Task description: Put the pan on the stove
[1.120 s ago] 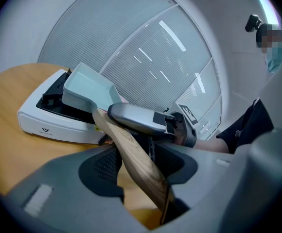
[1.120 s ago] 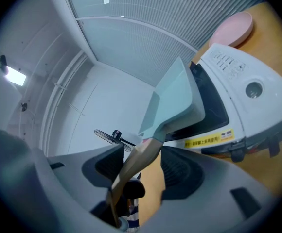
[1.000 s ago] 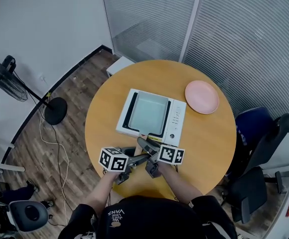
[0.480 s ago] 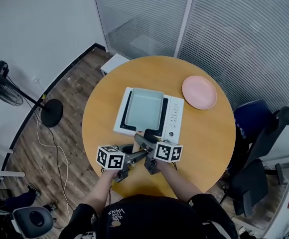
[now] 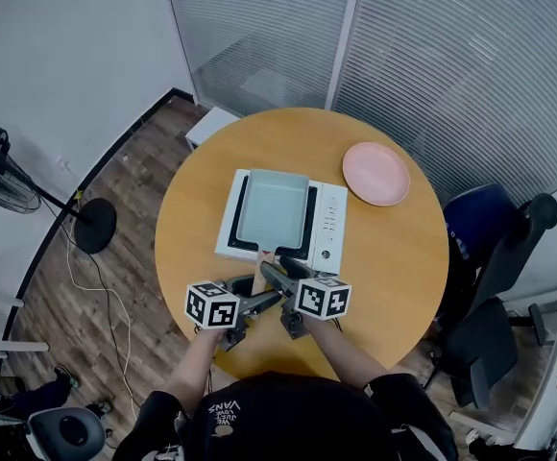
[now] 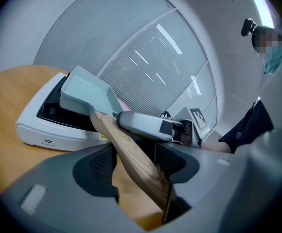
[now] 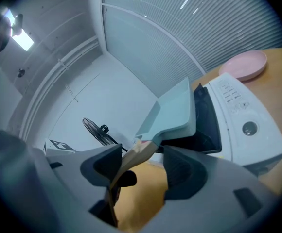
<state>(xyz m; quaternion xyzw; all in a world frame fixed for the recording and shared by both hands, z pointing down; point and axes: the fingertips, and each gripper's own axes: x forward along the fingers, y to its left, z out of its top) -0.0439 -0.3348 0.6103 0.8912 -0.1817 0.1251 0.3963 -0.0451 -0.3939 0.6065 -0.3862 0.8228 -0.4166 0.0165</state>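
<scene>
Round wooden table [image 5: 394, 257] lies under both claws: the left gripper [image 6: 138, 152] and right gripper [image 7: 141, 157] stand with jaws apart, having just been opening, and the wooden handle [image 6: 126, 144] runs loose between each pair, not clamped. Straight ahead of the jaws the pale green pan [image 5: 271, 207] sits on the white stove [image 5: 328, 224]; farther off, right of the right gripper, a pink plate [image 5: 375, 173] lies apart from the stove

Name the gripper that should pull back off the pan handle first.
Right, probably. The pan already sits on the induction stove. The right gripper has just been opening its jaws, which stand wide around the wooden handle. The left gripper has been opening too, but seems tighter around it.
</scene>
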